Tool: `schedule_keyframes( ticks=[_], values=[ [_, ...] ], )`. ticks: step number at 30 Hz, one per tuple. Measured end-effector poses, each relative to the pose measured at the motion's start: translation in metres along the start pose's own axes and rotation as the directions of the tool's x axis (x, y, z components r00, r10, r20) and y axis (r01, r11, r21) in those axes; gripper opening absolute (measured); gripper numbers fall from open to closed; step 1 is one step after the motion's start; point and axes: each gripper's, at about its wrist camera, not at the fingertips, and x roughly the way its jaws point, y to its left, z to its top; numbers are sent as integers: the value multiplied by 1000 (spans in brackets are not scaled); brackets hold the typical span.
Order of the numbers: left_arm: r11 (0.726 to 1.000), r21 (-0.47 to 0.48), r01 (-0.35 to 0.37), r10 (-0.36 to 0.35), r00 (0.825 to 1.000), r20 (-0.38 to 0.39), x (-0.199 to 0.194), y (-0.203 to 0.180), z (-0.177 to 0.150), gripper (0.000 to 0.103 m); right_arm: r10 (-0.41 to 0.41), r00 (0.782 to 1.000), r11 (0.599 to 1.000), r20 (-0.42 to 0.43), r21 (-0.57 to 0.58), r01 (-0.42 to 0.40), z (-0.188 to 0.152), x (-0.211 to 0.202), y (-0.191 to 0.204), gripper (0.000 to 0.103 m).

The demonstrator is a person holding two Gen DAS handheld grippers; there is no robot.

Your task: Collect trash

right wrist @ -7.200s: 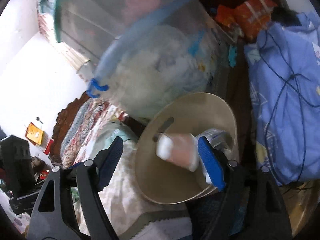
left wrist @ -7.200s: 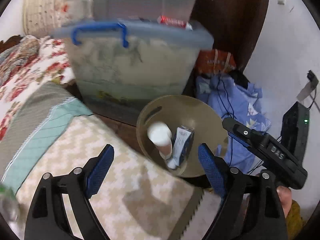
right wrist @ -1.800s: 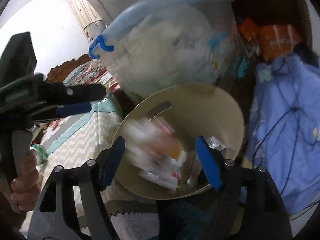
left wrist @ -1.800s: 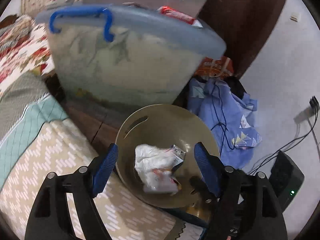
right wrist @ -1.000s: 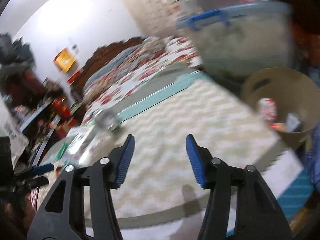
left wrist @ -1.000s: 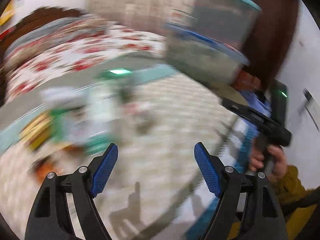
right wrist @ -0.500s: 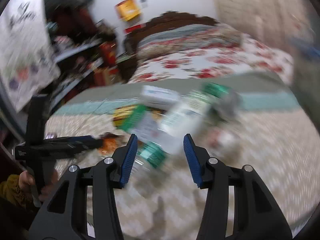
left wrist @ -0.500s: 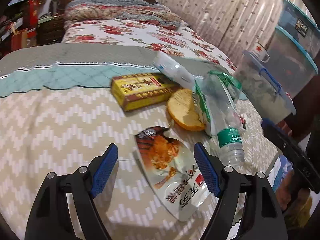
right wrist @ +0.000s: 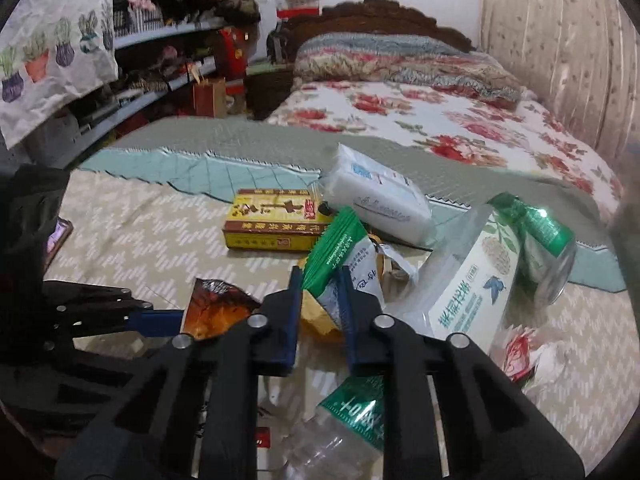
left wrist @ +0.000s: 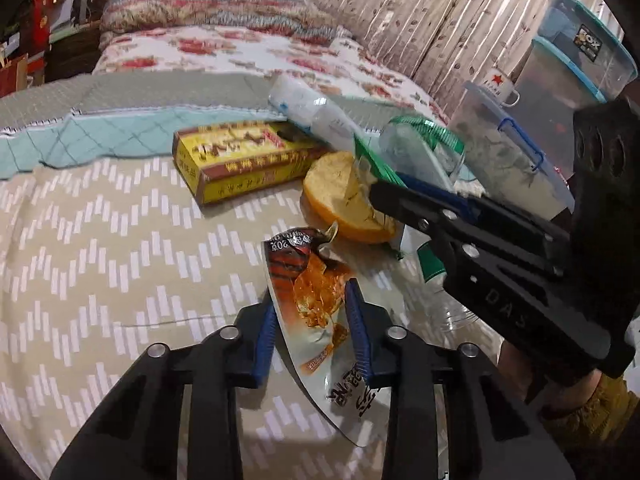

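Observation:
Trash lies in a heap on the zigzag blanket (left wrist: 120, 260). My left gripper (left wrist: 314, 312) is closing, and its blue pads pinch an orange-red snack packet (left wrist: 304, 264) from both sides. That packet (right wrist: 216, 308) and the left gripper (right wrist: 168, 320) also show in the right wrist view. My right gripper (right wrist: 320, 300) is closing on a green-and-white wrapper (right wrist: 340, 240), with its pads against it. From the left wrist view the right gripper (left wrist: 380, 196) reaches in beside an orange peel half (left wrist: 344, 200).
A yellow box (right wrist: 276, 220), a white tissue pack (right wrist: 376, 200), a wipes pack (right wrist: 468, 292) and a clear bottle (right wrist: 344, 420) lie around the grippers. Lidded plastic tubs (left wrist: 512, 160) stand past the bed's end. Cluttered shelves (right wrist: 160, 60) line the far side.
Both grippers swung from the bin to the trash on the bed. Since half a second ago, the left jaws have closed onto the snack packet and the right jaws onto the wrapper.

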Motion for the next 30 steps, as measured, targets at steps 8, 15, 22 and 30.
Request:
schedule_keyframes(
  ticks=[8,15,22,30],
  values=[
    [999,-30,25,-25,1000,20,-11,3,-10,14,80,980,994,183,58,-92,-11,-60,-3,10],
    [999,-46,27,-26,999,35,-28,7,-20,13,105,935,984,340,102,-147,-27,-124,-17,10],
    [995,-88,44,-38,997,72,-56,19,-24,10,-48,926,980,374,195,-28,-51,-154,-48,10],
    [994,-88,59,-52,996,78,-65,18,-23,9,-296,914,951,278,175,255,-90,-164,-66,10]
  ],
)
